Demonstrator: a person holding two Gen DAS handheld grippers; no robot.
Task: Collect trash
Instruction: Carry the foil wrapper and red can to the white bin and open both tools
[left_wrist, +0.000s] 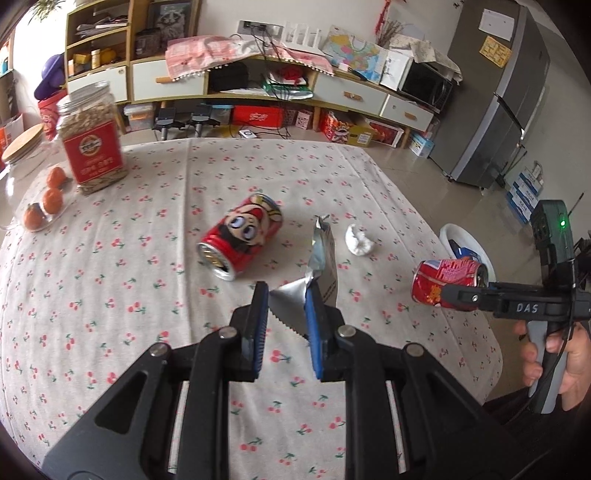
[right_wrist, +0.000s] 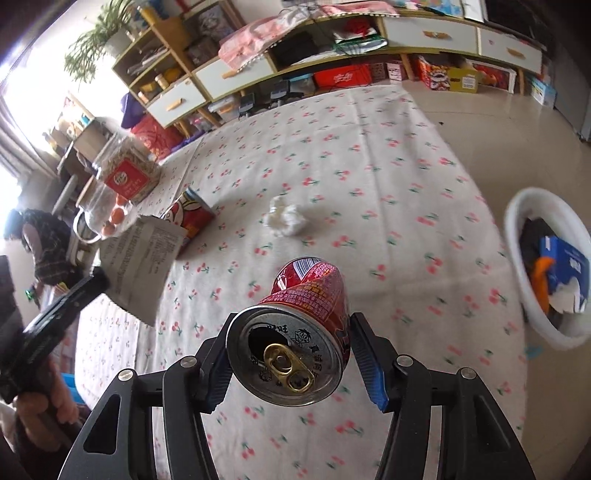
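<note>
Left wrist view first: we hold the left gripper (left_wrist: 286, 299) pinched on a silver foil wrapper (left_wrist: 323, 258), gripped near its serrated lower edge so the rest stands up clear of the cherry-print tablecloth (left_wrist: 147, 266). A cartoon-print red can (left_wrist: 240, 236) lies on its side on the cloth, with a crumpled white tissue (left_wrist: 358, 240) near it; both remain to be collected. At the right, we see the right gripper (left_wrist: 458, 293) carrying a dented red can (left_wrist: 447, 282) out toward the white bin (left_wrist: 454, 232) on the floor, presumably for disposal. Most of the bin is hidden behind that can. Right wrist view: the right gripper (right_wrist: 291, 354) clamps the dented red can (right_wrist: 306, 317) by its sides, opened top toward the lens; the can body hides the left pad contact. The white bin (right_wrist: 517, 236) stands beside the table, cut off at the frame edge, its contents blurred. The foil wrapper (right_wrist: 138, 258) shows its printed side here.
</note>
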